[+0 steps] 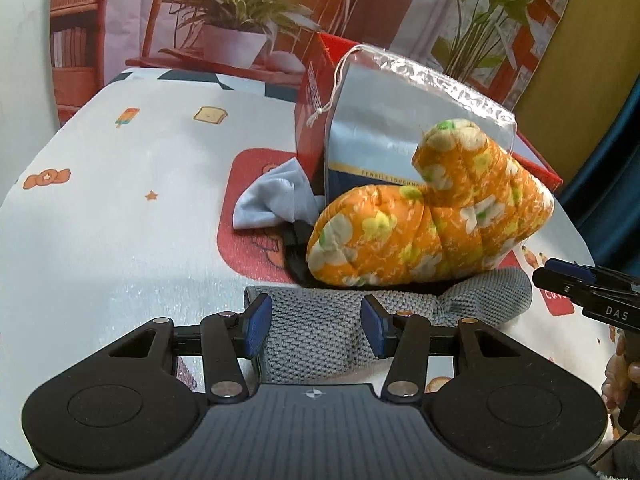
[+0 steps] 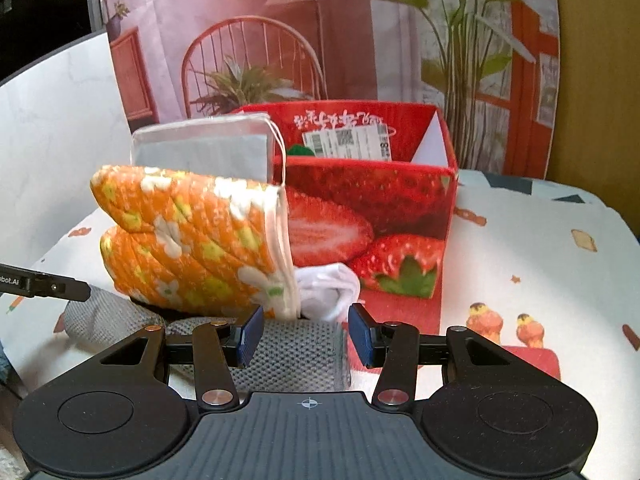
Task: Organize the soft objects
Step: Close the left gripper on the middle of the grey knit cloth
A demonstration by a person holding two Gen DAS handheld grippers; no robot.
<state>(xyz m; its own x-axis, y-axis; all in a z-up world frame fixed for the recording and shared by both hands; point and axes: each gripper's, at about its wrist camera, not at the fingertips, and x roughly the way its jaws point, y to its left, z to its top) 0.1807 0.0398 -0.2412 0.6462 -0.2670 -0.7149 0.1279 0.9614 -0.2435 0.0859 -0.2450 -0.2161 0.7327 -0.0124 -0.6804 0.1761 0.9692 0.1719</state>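
Observation:
A grey knitted cloth [image 1: 316,332] lies on the table at the front. My left gripper [image 1: 316,326] is open with its blue pads on either side of one end of the cloth. My right gripper [image 2: 306,336] is open around the other end of the grey cloth [image 2: 296,356]. An orange flowered oven mitt [image 1: 432,216] lies on the cloth and leans on a silver drawstring bag [image 1: 384,120]; the mitt also shows in the right wrist view [image 2: 192,240]. A pale blue cloth [image 1: 276,200] and a white cloth [image 2: 328,292] lie by the red strawberry box [image 2: 372,216].
The table has a white cloth with small cartoon prints [image 1: 120,200] and a red mat [image 1: 248,240]. A printed backdrop of plants and a chair [image 2: 256,60] stands behind. The right gripper's tip [image 1: 580,284] shows at the right edge of the left wrist view.

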